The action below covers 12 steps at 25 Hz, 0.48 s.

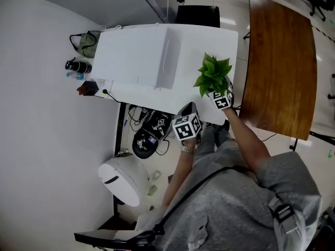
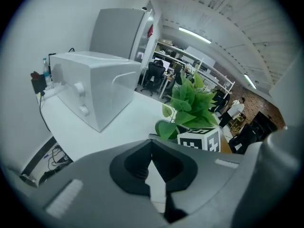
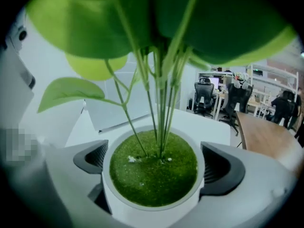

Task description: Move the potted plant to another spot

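Observation:
The potted plant [image 1: 213, 73], green leaves in a small white pot, is at the right end of the white table [image 1: 225, 41], near its front edge. My right gripper [image 1: 219, 94] is shut on the pot: in the right gripper view the white pot [image 3: 153, 208] with green moss sits between the two jaws, which press its sides, and the right gripper [image 3: 153, 167] spans it. My left gripper [image 1: 187, 110] hovers at the table's front edge, left of the plant, shut and empty. Its view shows the left gripper [image 2: 152, 151] and the plant [image 2: 190, 101] beyond it.
A large white box-shaped appliance [image 1: 138, 54] fills the table's left half. Bottles and a black adapter [image 1: 78, 67] sit at the far left end. A wooden table [image 1: 280, 61] stands right of the white one. Below are cables and a white round device [image 1: 120, 179].

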### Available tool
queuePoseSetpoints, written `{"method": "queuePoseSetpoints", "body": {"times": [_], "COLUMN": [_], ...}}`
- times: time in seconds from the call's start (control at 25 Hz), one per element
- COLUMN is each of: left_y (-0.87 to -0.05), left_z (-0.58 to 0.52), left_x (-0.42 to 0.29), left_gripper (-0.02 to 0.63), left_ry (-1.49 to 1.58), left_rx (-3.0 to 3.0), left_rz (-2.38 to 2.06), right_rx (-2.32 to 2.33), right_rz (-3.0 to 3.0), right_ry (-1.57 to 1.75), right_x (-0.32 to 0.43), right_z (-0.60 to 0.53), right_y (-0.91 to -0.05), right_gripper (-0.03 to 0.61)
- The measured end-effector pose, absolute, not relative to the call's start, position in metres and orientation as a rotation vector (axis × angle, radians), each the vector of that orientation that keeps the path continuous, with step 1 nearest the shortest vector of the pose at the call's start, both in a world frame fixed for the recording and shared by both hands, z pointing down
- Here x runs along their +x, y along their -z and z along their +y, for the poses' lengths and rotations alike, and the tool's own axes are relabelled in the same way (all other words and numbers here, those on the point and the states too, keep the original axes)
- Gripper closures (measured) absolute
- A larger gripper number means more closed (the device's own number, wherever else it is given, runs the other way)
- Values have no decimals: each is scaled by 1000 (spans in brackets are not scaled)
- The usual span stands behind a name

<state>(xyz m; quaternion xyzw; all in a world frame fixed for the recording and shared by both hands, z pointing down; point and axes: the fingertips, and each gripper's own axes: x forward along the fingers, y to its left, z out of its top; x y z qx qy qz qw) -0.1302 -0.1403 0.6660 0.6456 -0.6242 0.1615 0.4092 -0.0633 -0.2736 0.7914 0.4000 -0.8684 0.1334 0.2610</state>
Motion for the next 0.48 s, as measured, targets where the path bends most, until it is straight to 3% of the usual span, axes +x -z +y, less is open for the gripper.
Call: {"method": "queuePoseSetpoints", "body": {"times": [0.2, 0.4, 0.44, 0.48], "left_y": [-658, -654, -655, -656], "left_z": [-157, -168, -170, -169], "left_x": [-113, -76, -69, -63], "left_gripper": [601, 601, 601, 601], "left_ry": [-422, -446, -451, -459], "left_rx": [1697, 1778, 1792, 1803], "left_rz": [-1540, -1477, -1467, -1458], "right_rx": [1090, 1199, 1229, 1266], "right_rz": [-2404, -2371, -2345, -2314], "right_ry": [-416, -432, -430, -425], "right_x": [-52, 6, 21, 35], "right_z": [-263, -240, -235, -230], "right_y": [-770, -762, -761, -761], "right_gripper": [-5, 3, 136, 487]}}
